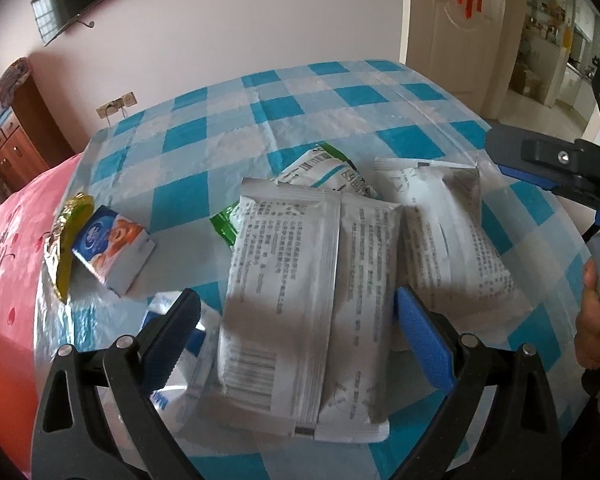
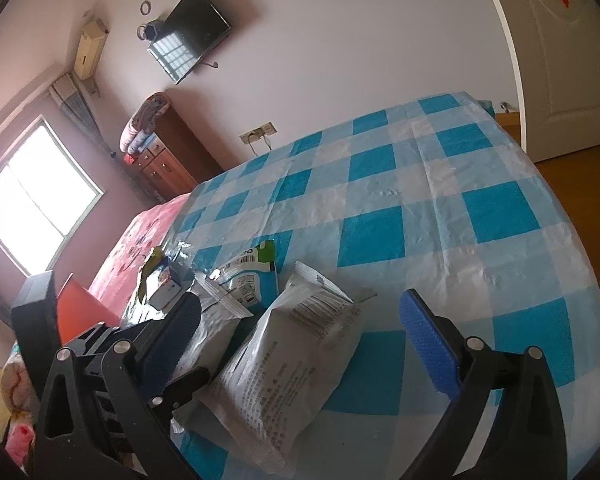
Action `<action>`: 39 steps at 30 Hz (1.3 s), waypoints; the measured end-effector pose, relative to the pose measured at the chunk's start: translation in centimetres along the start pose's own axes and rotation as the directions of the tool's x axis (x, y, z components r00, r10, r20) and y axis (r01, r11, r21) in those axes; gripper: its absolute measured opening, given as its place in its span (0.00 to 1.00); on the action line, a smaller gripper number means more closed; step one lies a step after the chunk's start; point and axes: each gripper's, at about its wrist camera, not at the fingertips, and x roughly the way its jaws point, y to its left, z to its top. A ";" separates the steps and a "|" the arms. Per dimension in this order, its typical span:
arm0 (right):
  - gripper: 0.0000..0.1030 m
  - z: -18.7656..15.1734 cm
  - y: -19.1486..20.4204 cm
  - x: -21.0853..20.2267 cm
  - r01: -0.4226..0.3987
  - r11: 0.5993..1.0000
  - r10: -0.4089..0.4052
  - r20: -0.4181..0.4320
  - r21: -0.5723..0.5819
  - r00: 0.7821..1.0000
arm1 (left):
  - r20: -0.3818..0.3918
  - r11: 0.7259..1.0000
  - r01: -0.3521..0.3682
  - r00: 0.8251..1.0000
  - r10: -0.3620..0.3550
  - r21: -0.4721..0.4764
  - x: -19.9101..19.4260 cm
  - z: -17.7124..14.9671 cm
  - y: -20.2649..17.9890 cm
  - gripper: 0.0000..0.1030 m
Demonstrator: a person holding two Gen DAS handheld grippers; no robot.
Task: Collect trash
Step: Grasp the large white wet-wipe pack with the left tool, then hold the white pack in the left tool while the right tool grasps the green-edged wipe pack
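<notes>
Several white snack wrappers lie in a heap on the blue-and-white checked cloth (image 1: 300,120). My left gripper (image 1: 298,320) is open, its blue pads on either side of the nearest white wrapper (image 1: 292,312). A second white wrapper (image 1: 452,232) lies to its right, and a green-edged wrapper (image 1: 328,172) behind. A small blue-and-white carton (image 1: 114,250) and a gold foil wrapper (image 1: 66,240) lie at the left edge. My right gripper (image 2: 300,320) is open above a white wrapper (image 2: 296,360); its frame also shows in the left wrist view (image 1: 560,176).
The cloth (image 2: 420,200) covers a table beside a pink bed (image 1: 8,260). A wooden dresser (image 2: 168,160), a wall TV (image 2: 190,32) and a window (image 2: 32,208) lie beyond. A white door (image 1: 460,32) stands at the far right.
</notes>
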 end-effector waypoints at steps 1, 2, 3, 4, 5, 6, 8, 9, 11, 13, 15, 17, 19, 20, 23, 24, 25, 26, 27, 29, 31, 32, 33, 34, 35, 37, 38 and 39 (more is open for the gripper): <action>0.95 0.0 0.0 0.0 -0.004 1.000 0.004 -0.002 0.000 1.000 | -0.003 1.000 0.003 1.000 -0.003 -0.001 0.2 0.1 0.0 0.94; 0.95 0.0 -0.1 0.0 -0.007 1.000 0.007 -0.003 0.000 1.000 | -0.007 1.000 0.004 1.000 -0.004 -0.001 0.4 0.1 0.0 0.94; 0.95 0.0 -0.1 0.0 -0.010 1.000 0.010 -0.004 0.000 1.000 | -0.011 1.000 0.002 1.000 -0.002 -0.001 0.7 0.2 0.0 0.94; 0.95 0.0 -0.1 0.0 -0.011 1.000 0.011 -0.004 0.000 1.000 | -0.014 1.000 0.000 1.000 0.000 0.000 0.8 0.2 0.0 0.94; 0.95 0.0 -0.1 -0.1 -0.012 1.000 0.012 -0.004 0.000 1.000 | -0.015 1.000 0.000 1.000 0.000 0.000 1.0 0.2 -0.1 0.94; 0.95 0.0 -0.1 -0.1 -0.012 1.000 0.012 -0.003 0.000 1.000 | -0.013 1.000 -0.003 1.000 0.003 -0.002 1.1 0.3 -0.1 0.94; 0.95 0.0 -0.1 0.0 -0.013 1.000 0.013 -0.002 0.001 1.000 | -0.012 1.000 -0.007 1.000 0.007 -0.006 1.2 0.4 -0.1 0.94; 0.95 0.1 -0.2 0.0 -0.014 1.000 0.014 -0.002 0.002 1.000 | -0.012 1.000 -0.007 1.000 0.007 -0.008 1.2 0.4 -0.1 0.94; 0.95 0.1 -0.2 0.0 -0.014 1.000 0.014 -0.001 0.001 1.000 | -0.014 1.000 -0.002 1.000 0.002 -0.021 1.3 0.5 -0.1 0.93; 0.95 0.1 -0.3 0.0 -0.016 1.000 0.016 -0.001 0.002 1.000 | -0.020 0.999 0.012 1.000 -0.013 -0.045 1.4 0.6 0.1 0.82; 0.95 0.1 -0.3 0.0 -0.016 1.000 0.016 -0.003 0.004 1.000 | -0.026 0.997 0.010 1.000 -0.012 -0.078 1.7 0.6 0.5 0.81; 0.95 0.1 -0.3 0.0 -0.016 1.000 0.016 -0.004 0.002 1.000 | -0.022 0.996 0.010 1.000 -0.012 -0.088 1.7 0.5 0.5 0.79; 0.95 0.1 -0.3 0.1 -0.010 1.000 0.010 -0.010 -0.004 1.000 | -0.021 0.995 0.006 1.000 -0.008 -0.095 1.5 0.5 0.5 0.77; 0.95 0.0 -0.4 0.2 -0.009 1.000 0.008 -0.013 -0.006 1.000 | -0.020 0.995 0.006 1.000 -0.008 -0.101 1.5 0.5 0.6 0.76; 0.95 -0.1 -0.3 0.5 -0.006 1.000 0.006 -0.027 -0.011 1.000 | -0.019 0.993 0.008 1.000 -0.010 -0.122 1.3 0.4 0.7 0.75; 0.95 -0.2 -0.3 0.6 -0.004 1.000 0.004 -0.031 -0.015 1.000 | -0.017 0.992 0.007 1.000 -0.009 -0.125 1.3 0.3 0.8 0.75; 0.95 -0.2 -0.2 0.7 -0.004 1.000 0.003 -0.033 -0.018 0.999 | -0.015 0.991 0.006 1.000 -0.008 -0.130 1.2 0.2 0.8 0.75; 0.95 -0.3 -0.1 0.7 -0.003 1.000 0.002 -0.035 -0.022 0.999 | -0.012 0.990 0.007 1.000 -0.009 -0.137 1.1 0.2 0.9 0.75; 0.95 -0.3 -0.1 0.8 -0.002 1.000 0.001 -0.036 -0.026 0.999 | -0.009 0.990 0.008 1.000 -0.010 -0.144 1.0 0.2 1.0 0.75; 0.95 -0.4 0.0 0.8 -0.002 1.000 0.001 -0.039 -0.031 0.999 | 0.002 0.987 0.008 1.000 -0.008 -0.158 0.5 0.1 1.3 0.75; 0.95 -0.5 0.1 0.9 -0.003 0.999 0.001 -0.041 -0.035 0.999 | 0.014 0.985 0.008 1.000 -0.006 -0.174 0.1 0.1 1.7 0.75; 0.95 -0.5 0.2 1.0 -0.003 0.999 0.002 -0.043 -0.037 0.999 | 0.020 0.983 0.012 1.000 -0.008 -0.183 -0.2 0.1 1.9 0.75; 0.95 -0.6 0.3 1.0 -0.005 0.999 0.003 -0.045 -0.041 0.999 | 0.028 0.981 0.016 1.000 -0.011 -0.194 -0.5 0.0 2.2 0.75; 0.95 -0.6 0.4 1.1 -0.006 0.999 0.004 -0.047 -0.043 0.999 | 0.035 0.979 0.018 0.999 -0.011 -0.202 -0.8 0.0 2.3 0.75; 0.95 -0.7 0.5 1.1 -0.006 0.999 0.004 -0.048 -0.049 0.999 | 0.040 0.978 0.019 0.999 -0.010 -0.207 -1.1 0.0 2.5 0.75; 0.95 -0.8 0.8 1.2 -0.002 0.998 -0.001 -0.049 -0.061 0.999 | 0.053 0.975 0.021 0.999 -0.010 -0.221 -1.7 -0.2 2.9 0.75; 0.95 -0.9 1.0 1.3 0.002 0.998 -0.005 -0.048 -0.069 0.999 | 0.060 0.973 0.024 0.998 -0.011 -0.231 -2.1 -0.3 3.1 0.75; 0.95 -1.0 1.2 1.3 0.004 0.997 -0.007 -0.048 -0.075 0.999 | 0.066 0.971 0.028 0.998 -0.013 -0.237 -2.3 -0.4 3.2 0.75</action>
